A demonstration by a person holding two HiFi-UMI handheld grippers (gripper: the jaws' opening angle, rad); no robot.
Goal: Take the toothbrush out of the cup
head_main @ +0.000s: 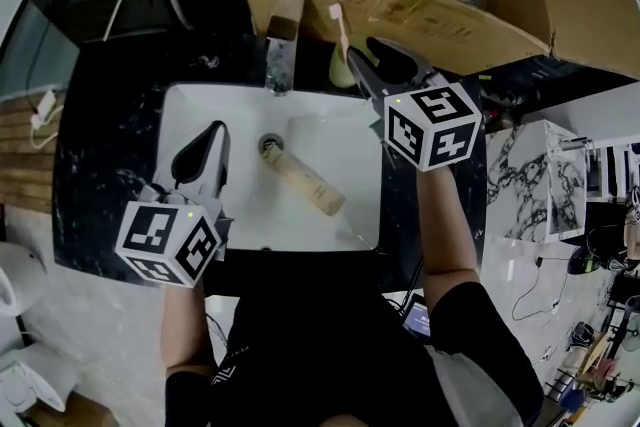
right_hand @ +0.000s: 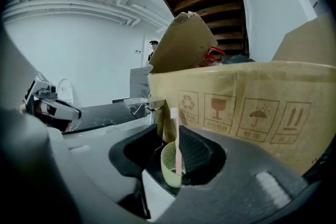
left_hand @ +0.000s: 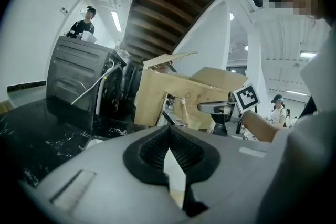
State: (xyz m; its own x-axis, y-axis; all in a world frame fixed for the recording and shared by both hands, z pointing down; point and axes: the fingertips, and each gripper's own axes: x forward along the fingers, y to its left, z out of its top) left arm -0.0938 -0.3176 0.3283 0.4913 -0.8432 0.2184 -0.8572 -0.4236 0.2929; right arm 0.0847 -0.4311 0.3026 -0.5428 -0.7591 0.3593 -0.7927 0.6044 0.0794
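— Where's the toothbrush [right_hand: 177, 139]?
— Upright in the pale green cup [right_hand: 169, 168], behind the sink [head_main: 180, 115], before a cardboard box [right_hand: 252, 107].
— The right gripper [right_hand: 168, 136]?
— Jaws apart, cup and brush between them, unclamped.
— The left gripper [left_hand: 168, 134]?
— Over the sink, jaws together, empty.

Toothbrush [head_main: 340, 33] in cup [head_main: 341, 68] behind sink [head_main: 182, 111]

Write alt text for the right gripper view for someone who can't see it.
The right gripper, fingers open, frames a pale green cup holding an upright pink toothbrush. A cardboard box with printed handling symbols stands behind.
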